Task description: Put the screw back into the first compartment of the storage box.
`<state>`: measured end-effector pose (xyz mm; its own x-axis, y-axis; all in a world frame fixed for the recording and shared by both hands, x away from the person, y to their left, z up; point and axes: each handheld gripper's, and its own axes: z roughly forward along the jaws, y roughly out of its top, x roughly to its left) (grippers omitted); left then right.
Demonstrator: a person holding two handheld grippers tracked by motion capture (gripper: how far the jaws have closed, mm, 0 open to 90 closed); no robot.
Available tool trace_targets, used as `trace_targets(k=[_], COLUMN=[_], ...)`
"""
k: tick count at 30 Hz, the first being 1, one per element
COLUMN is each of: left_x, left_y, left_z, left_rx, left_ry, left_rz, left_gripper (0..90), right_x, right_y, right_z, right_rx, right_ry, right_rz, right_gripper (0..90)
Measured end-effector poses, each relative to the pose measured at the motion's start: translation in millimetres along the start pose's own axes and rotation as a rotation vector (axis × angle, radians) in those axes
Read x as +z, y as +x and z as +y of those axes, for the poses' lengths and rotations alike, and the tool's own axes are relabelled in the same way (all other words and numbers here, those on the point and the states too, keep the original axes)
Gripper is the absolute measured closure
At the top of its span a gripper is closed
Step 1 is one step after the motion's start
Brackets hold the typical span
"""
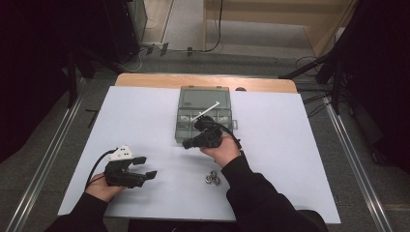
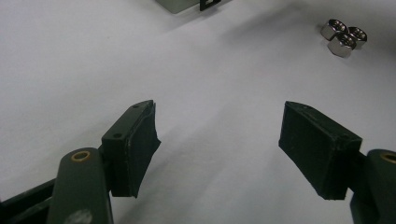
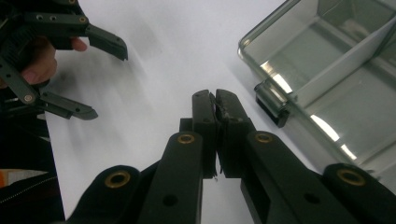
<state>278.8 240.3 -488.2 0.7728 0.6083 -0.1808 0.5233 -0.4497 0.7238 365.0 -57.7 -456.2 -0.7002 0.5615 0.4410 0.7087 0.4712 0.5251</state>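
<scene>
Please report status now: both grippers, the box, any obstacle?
Left hand-held gripper open, empty. Right hand-held gripper shut, nothing visible between jaws, beside the open box. Nuts loose on table. No obstacle.

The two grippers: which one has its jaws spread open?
The left gripper, resting near the table's front-left corner, has jaws standing wide apart with nothing between them; the right gripper, beside the clear box, is shut.

The nuts are shiny, polished metal. The box is clear, glossy, smooth plastic. The tabletop is matt white with a wooden far edge. Each claw pad is matt black, slightly rough.
</scene>
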Motion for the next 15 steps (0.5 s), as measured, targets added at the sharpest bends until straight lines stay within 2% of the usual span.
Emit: trace_targets(k=[5,15], left_x=[-0.3,0.1], left_y=[0.9,0.3], left_z=[-0.5,-0.2], left_rx=[-0.005,-0.004], left_ry=[-0.002,-0.002], left_rz=[0.005,0.003], left_gripper=[27.3,27.2], right_x=[-8.0,-11.6], right_y=[0.1,-8.1], right_z=[8.8,25.6], right_rx=[-0.009,0.006], right_ry=[-0.019,-0.011], right_rz=[-0.002,0.0], right_gripper=[88.7,88.6])
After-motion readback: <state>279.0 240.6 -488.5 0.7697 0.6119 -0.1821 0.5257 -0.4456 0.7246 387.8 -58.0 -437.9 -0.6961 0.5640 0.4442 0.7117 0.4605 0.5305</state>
